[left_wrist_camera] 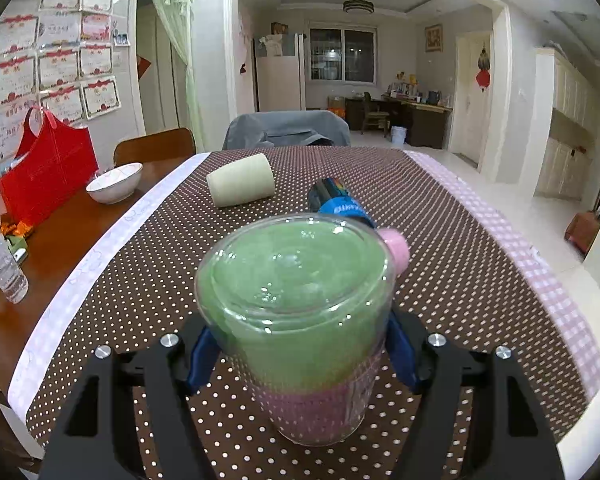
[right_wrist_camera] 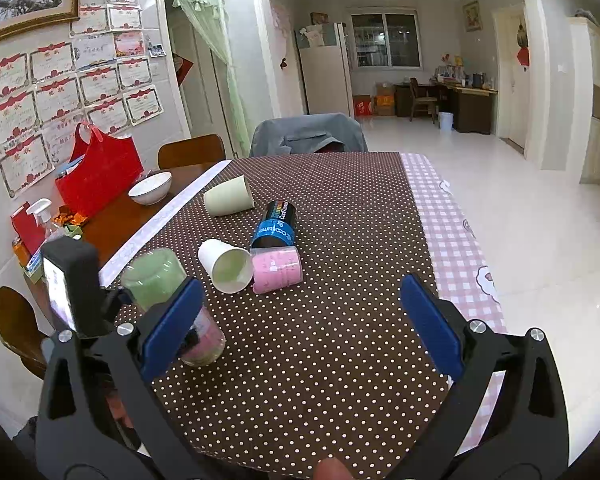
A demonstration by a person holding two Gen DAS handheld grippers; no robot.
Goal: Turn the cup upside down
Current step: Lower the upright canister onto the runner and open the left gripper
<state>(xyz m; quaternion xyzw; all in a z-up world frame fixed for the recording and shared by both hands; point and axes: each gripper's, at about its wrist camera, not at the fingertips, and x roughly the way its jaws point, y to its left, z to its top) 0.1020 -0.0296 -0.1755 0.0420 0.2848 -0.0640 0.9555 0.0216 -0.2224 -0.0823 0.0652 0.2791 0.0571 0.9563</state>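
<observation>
A clear plastic cup with a green and pink lining stands upside down on the dotted tablecloth. My left gripper is shut on the cup, blue pads on both its sides. The same cup shows at the left in the right wrist view, partly behind a blue finger. My right gripper is open and empty above the cloth, its blue pads wide apart.
Other cups lie on their sides: a cream cup, a white cup, a pink cup, a black-and-blue tube. A bowl, red bag and spray bottle stand at the left. A chair is behind the table.
</observation>
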